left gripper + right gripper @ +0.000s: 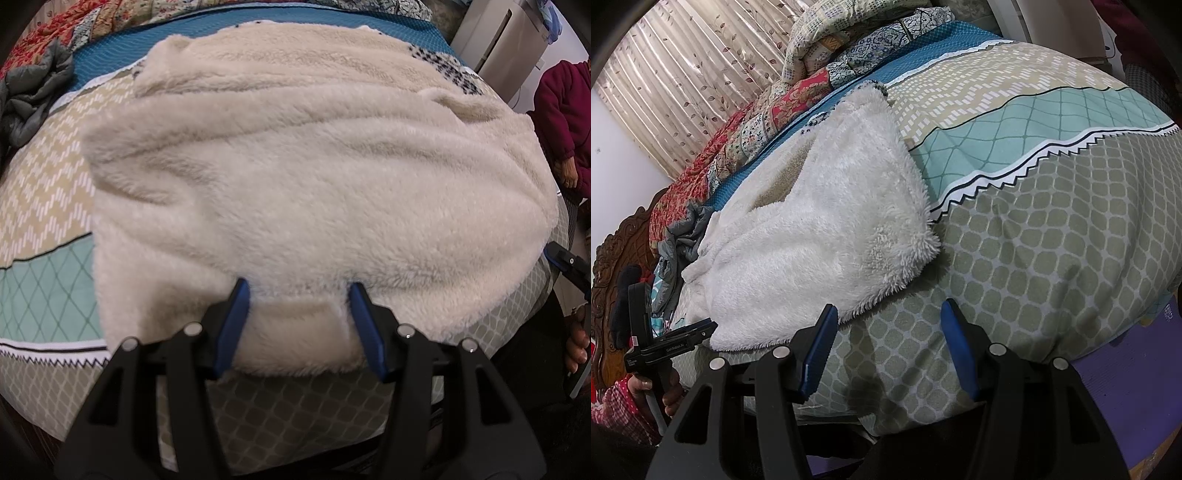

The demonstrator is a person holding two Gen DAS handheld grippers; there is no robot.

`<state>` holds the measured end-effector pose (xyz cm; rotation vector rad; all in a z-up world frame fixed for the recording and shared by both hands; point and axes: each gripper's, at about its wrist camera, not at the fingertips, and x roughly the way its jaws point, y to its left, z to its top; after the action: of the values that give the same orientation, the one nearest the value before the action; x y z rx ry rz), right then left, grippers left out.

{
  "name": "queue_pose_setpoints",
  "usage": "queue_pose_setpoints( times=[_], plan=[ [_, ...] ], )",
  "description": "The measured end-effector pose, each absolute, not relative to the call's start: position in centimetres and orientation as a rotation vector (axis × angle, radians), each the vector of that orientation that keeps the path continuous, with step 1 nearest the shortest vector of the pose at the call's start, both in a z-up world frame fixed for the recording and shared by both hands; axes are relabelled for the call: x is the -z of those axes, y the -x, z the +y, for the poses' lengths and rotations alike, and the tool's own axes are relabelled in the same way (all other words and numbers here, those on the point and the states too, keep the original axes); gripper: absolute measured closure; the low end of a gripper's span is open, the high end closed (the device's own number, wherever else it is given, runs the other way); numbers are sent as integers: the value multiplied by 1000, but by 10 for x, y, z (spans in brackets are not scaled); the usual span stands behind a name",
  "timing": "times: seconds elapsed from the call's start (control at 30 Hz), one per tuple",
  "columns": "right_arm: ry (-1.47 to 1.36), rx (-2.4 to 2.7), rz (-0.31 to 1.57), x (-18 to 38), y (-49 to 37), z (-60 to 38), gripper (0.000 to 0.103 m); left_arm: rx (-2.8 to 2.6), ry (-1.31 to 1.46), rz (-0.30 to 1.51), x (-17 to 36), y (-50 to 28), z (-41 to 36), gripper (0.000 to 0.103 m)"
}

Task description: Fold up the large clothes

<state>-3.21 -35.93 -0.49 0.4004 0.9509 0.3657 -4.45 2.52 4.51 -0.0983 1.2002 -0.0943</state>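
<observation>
Evidently poised to fold, both the left hand-held gripper [299,325] and right hand-held gripper [888,347] gaped empty at the fleece garment's [314,177] near hem on the bed [1052,240].

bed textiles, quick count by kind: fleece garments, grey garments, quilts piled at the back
White fleece garment: 1
Crumpled grey garment: 1
Patterned quilts piled at the back: 2, a red floral quilt and a cream-and-blue quilt
Total: 4

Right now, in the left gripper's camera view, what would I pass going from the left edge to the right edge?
Crumpled grey garment → patterned bedsheet → fluffy cream fleece garment → a person in a maroon jacket.
</observation>
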Motion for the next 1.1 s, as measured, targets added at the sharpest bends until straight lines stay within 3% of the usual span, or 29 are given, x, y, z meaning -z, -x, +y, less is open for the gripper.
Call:
queue_pose_setpoints(
  times=[1.1],
  plan=[
    [-396, -364, 953, 5, 32, -358, 54, 93, 107, 1177, -46, 52, 21, 48]
  ],
)
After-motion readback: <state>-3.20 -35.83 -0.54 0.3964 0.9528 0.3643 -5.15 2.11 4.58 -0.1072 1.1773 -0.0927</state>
